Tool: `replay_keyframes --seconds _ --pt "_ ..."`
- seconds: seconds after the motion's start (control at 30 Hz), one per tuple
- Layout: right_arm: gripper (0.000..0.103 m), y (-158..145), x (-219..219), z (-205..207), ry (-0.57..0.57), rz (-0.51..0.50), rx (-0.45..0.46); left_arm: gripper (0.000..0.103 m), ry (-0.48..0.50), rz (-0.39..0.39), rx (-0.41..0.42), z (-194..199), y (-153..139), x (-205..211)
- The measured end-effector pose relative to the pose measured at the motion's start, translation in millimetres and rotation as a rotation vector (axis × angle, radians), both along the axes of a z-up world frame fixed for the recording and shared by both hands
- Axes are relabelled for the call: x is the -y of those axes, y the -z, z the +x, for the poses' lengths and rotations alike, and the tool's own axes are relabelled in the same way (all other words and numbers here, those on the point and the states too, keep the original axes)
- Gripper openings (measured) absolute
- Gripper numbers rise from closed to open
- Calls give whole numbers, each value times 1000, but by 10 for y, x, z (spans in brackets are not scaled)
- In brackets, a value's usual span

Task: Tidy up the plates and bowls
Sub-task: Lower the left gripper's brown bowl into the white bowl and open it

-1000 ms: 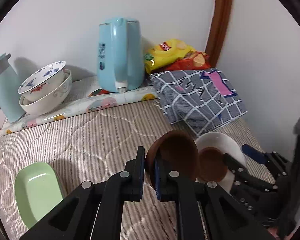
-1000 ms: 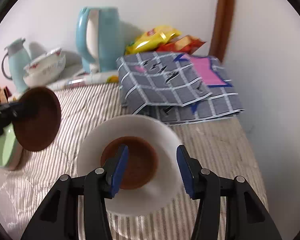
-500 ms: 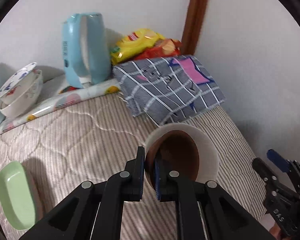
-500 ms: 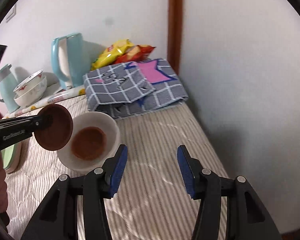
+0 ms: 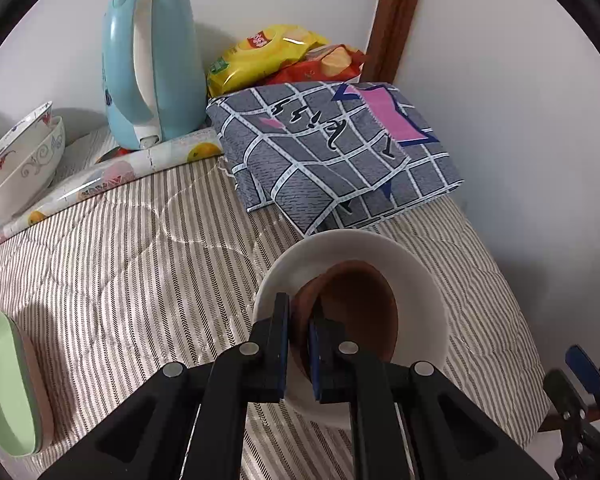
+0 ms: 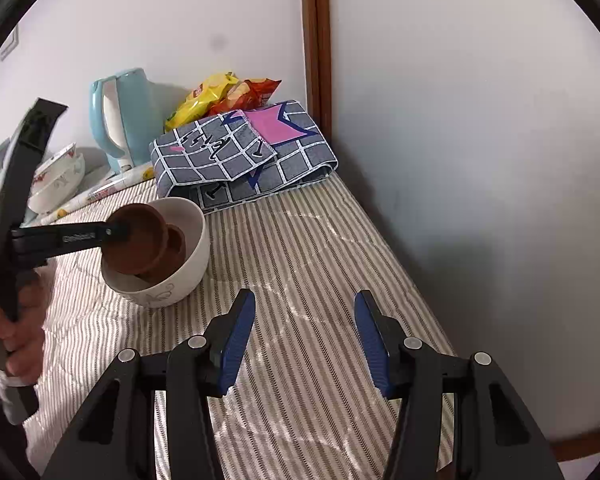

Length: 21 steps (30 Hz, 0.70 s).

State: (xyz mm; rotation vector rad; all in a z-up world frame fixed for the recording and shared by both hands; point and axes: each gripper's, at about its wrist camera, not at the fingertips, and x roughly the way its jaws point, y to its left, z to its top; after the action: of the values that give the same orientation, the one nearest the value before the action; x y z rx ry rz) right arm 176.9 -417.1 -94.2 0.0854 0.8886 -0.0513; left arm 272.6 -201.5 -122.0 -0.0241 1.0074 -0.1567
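Now my left tongs [image 5: 299, 334] pinch the brown bowl [image 5: 356, 308], tilted inside the white bowl [image 5: 420, 276] beside folded cloth [image 5: 332, 148]. From my right, tongs [image 6: 304, 336] gape empty over the striped bed [image 6: 320, 248].

This looks like a room in someone's home. There is a bed with a stripy quilt [image 5: 140, 248] in a corner by white walls. A folded checked blanket [image 5: 332, 152] lies on it. Near the wall stand a blue kettle [image 5: 152, 68], bags of chips [image 5: 276, 56] and flowery bowls [image 5: 20, 164].
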Motion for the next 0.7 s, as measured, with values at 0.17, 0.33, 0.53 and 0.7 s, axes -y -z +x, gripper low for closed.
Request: replay_keyframes --seconds 0.17,0.33,0.53,0.7 --pt "51 18 5 6 3 38 -7 9 -4 -5 -12 34 50 24" --pt "52 58 19 -20 6 45 -24 9 -5 -20 -18 44 82 44" --pt "52 72 70 -58 14 54 -39 9 -5 -31 -41 65 150 65" --pt "52 63 74 -66 13 57 -40 9 8 -23 -42 53 148 93"
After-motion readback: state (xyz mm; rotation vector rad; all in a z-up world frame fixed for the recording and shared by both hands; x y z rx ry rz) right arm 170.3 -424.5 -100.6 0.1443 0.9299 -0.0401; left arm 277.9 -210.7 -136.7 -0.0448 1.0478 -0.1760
